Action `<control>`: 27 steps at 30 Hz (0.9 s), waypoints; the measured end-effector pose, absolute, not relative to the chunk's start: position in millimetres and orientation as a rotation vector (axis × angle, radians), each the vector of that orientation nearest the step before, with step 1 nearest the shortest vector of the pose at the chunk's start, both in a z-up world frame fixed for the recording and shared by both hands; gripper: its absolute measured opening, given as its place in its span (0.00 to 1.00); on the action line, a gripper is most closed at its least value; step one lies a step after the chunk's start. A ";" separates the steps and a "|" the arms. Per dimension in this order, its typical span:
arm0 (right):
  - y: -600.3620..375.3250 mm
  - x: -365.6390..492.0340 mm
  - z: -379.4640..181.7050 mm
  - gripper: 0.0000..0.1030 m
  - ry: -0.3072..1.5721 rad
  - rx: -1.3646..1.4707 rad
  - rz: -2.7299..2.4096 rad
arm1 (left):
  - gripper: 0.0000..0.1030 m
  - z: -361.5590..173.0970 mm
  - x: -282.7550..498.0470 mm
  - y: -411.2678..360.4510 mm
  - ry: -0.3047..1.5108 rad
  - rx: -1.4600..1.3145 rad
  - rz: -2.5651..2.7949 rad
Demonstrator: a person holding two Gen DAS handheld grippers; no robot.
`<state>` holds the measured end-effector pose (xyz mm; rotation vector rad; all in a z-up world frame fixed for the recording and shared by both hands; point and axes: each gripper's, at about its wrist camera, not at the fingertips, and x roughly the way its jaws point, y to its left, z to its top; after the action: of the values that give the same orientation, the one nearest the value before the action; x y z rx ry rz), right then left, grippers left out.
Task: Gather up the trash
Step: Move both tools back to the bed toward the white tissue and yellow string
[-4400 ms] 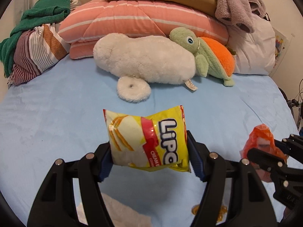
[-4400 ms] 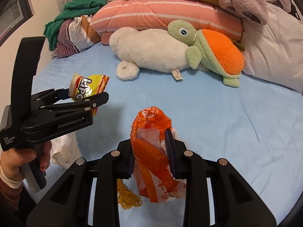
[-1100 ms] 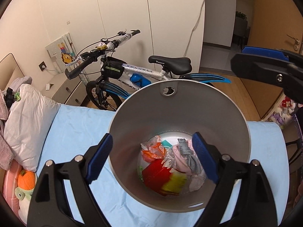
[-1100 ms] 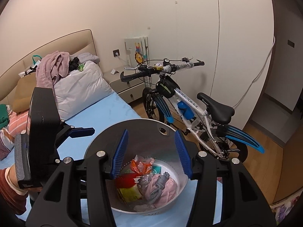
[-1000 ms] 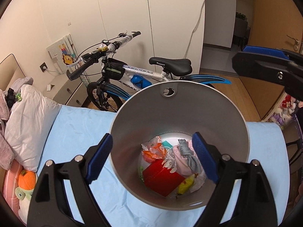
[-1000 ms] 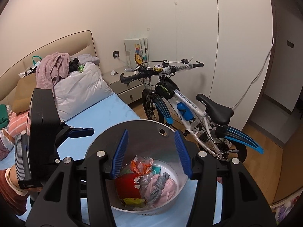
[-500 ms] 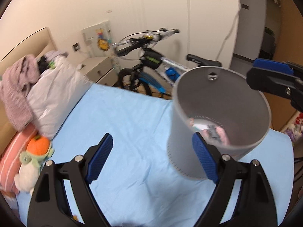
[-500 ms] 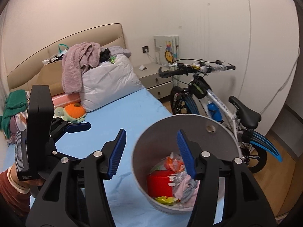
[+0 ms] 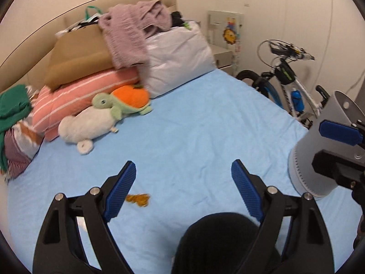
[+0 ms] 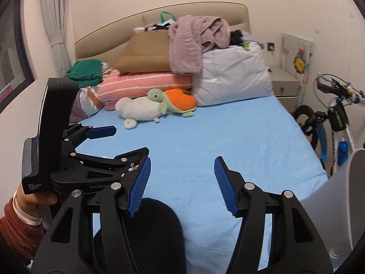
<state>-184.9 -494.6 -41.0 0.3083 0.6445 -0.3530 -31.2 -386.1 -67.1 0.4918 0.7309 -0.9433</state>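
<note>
matt grey plastic bin (image 9: 319, 150), smooth blue cloth sheet (image 9: 194, 137), fluffy plush turtle (image 9: 123, 102)

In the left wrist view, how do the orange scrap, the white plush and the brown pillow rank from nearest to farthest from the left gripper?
From the left gripper:
1. Orange scrap, on the sheet beside the left finger.
2. White plush, farther up on the left.
3. Brown pillow, on the pile against the headboard.

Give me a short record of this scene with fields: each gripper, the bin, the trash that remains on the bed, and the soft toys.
left gripper: open, empty
right gripper: open, empty
bin: grey, on the bed's right side
remaining trash: small orange-yellow scrap on the sheet, near the left gripper
soft toys: white plush and green-orange turtle, by the pillows
</note>
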 end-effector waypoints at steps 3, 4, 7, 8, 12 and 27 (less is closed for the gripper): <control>-463.5 -147.4 -48.0 0.54 0.662 0.283 -0.270 | 0.83 -75.3 -2.5 -344.7 0.752 0.474 -0.833; -453.2 -133.9 -51.6 0.54 0.669 0.277 -0.241 | 0.83 -78.2 4.8 -330.4 0.761 0.470 -0.805; -429.1 -98.6 -65.9 0.54 0.690 0.284 -0.169 | 0.83 -90.8 29.4 -294.0 0.800 0.461 -0.731; -421.9 -90.0 -71.7 0.54 0.698 0.289 -0.143 | 0.83 -96.5 37.5 -281.9 0.814 0.453 -0.706; -391.2 -52.5 -100.8 0.54 0.753 0.287 -0.097 | 0.83 -118.1 63.9 -245.0 0.858 0.423 -0.652; -383.9 46.5 -203.3 0.52 0.942 0.338 -0.166 | 0.83 -213.6 120.8 -234.8 1.010 0.444 -0.596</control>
<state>46.5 -383.9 -203.3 0.3379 0.9417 -0.1659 120.8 -234.8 -213.6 0.4438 1.0099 -0.5960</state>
